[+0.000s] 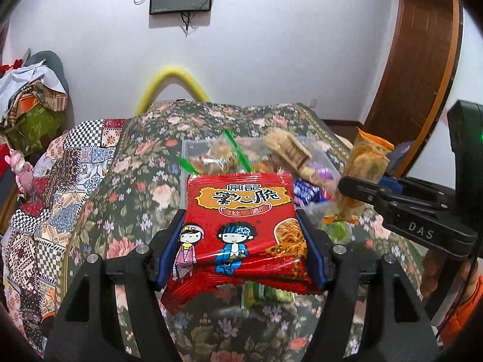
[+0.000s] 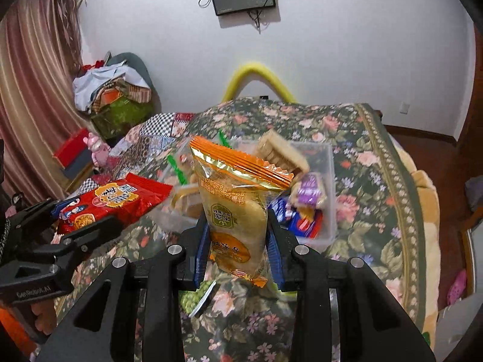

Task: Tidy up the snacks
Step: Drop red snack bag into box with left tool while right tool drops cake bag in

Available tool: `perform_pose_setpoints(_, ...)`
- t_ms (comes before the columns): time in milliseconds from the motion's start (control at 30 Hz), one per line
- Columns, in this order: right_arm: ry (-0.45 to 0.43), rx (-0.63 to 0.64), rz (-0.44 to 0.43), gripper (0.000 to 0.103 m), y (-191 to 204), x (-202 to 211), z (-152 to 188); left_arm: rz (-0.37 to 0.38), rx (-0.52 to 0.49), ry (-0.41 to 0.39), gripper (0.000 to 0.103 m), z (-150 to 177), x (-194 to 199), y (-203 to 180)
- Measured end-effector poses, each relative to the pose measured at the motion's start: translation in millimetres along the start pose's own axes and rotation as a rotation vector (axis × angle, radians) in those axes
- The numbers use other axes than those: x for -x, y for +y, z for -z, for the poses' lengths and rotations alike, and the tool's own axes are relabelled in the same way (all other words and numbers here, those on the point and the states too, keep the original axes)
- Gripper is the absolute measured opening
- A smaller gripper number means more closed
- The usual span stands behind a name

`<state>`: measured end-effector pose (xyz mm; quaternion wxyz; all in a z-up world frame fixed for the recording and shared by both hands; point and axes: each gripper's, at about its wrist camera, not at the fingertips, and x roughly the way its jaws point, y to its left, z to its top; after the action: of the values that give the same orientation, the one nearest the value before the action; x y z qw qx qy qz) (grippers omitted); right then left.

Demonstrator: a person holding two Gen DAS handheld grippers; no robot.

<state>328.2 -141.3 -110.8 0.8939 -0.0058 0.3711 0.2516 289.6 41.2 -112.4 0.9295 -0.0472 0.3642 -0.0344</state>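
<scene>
I hold the red pack [image 1: 238, 229] clamped in the left gripper [image 1: 241, 235] and the orange pack [image 2: 238, 211] pinched in the right gripper [image 2: 238, 241]. I should carry both over the bin [image 2: 329, 187] rim, then release them low inside.

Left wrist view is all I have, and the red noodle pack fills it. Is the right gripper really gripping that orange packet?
Observer: Yes. The right gripper is shut on the orange packet, with both blue pads on its lower half.
Operator: Anything underneath?
Observer: A green packet lies on the bedspread below the jaws.
Operator: Room in the bin?
Observer: Probably. The clear bin looks bare in its far right corner. The blue pack and purple pack sit nearer.
</scene>
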Motion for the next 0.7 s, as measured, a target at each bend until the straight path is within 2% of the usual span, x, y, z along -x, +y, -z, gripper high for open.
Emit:
perform_pose_setpoints(200, 0.001, 0.006, 0.025, 0.031, -7, -13, -11, -0.015, 0.001, 0.001, 0.069, -17, -23, 1)
perform_pose_setpoints(500, 0.061, 0.033, 0.03, 0.031, -8, -53, -17, -0.073, -0.033, 0.002, 0.069, -31, -65, -4)
perform_pose_setpoints(700, 0.088, 0.0, 0.024, 0.031, -11, -76, -16, -0.093, 0.002, -0.007, 0.069, -37, -88, 1)
